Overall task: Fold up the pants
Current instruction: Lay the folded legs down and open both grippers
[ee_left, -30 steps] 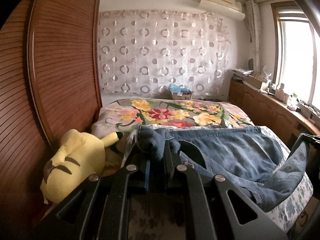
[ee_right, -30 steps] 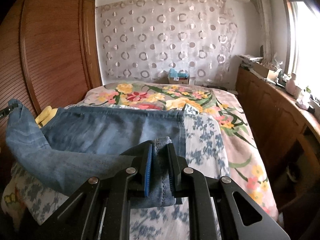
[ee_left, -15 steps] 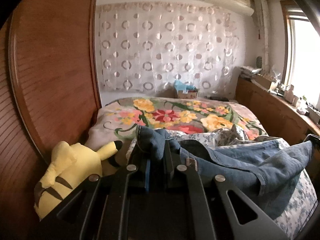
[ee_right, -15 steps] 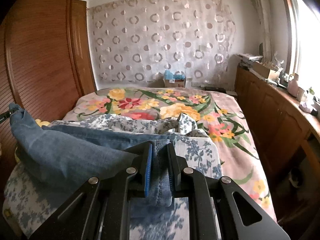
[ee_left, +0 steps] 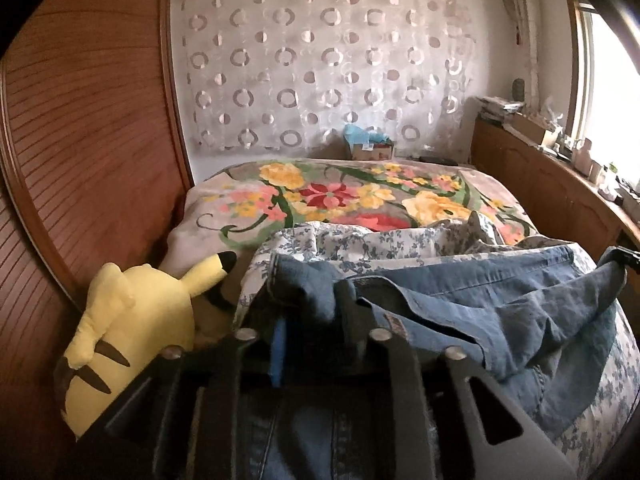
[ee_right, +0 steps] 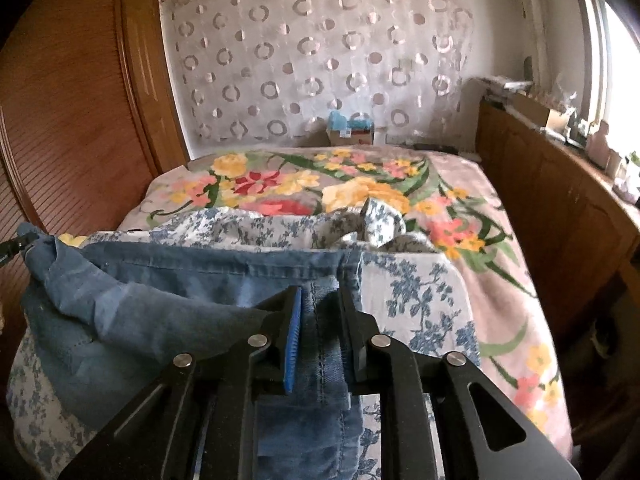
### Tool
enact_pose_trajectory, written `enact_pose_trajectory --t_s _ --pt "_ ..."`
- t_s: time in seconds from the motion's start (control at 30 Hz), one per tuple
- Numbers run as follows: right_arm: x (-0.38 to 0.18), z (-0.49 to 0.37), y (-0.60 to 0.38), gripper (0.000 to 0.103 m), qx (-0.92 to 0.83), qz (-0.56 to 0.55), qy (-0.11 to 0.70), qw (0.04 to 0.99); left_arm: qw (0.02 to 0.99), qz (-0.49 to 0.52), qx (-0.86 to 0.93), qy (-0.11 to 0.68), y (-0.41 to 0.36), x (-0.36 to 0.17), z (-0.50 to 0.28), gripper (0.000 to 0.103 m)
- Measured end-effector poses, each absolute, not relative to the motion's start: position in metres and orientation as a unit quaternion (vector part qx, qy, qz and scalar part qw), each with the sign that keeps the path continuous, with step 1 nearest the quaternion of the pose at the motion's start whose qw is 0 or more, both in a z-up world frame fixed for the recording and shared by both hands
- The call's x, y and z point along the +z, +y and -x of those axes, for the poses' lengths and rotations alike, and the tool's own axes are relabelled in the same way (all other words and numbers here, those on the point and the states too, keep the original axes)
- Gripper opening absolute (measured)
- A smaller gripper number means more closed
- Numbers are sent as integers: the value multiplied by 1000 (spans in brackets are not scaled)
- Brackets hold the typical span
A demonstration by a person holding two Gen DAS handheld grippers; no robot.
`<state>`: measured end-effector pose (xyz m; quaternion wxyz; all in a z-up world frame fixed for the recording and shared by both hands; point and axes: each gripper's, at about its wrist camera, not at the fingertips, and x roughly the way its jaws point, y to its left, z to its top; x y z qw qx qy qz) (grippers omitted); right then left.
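Blue denim pants hang stretched between my two grippers above the near end of the bed. My left gripper is shut on one bunched end of the pants, near the yellow plush. My right gripper is shut on the other end, a seamed edge of the pants showing between its fingers. The cloth sags in the middle and drapes onto the blue-flowered white sheet. The far tip of the right gripper shows at the right edge of the left wrist view, and the left gripper's tip at the left edge of the right wrist view.
A yellow plush toy lies at the bed's left edge against the wooden wardrobe. A flowered blanket covers the far bed. A wooden cabinet with clutter runs along the right under the window. A box stands at the curtain.
Both grippers have pulled the pants back toward the near end of the bed, dragging the blue-flowered sheet into a rumple. The pants now lie bunched closer to me, covering less of the bed.
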<state>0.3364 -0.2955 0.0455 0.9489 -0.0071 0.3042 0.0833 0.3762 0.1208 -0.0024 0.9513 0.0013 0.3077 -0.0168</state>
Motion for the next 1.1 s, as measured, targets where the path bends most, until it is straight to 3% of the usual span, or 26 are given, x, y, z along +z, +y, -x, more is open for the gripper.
enact_pose_trajectory --t_s 0.1,0.23,0.43,1.1 --pt "49 -326 -298 21 79 12 288 954 956 2 -18 293 124 7 -367 48" --pt "52 -312 -300 30 75 16 279 957 960 3 -32 279 126 20 -354 51" --pt "42 -297 -292 33 112 31 294 949 958 7 -68 279 114 20 -331 71" --pt "5 -315 -302 40 87 18 350 932 934 -14 -124 334 57 -29 -310 72"
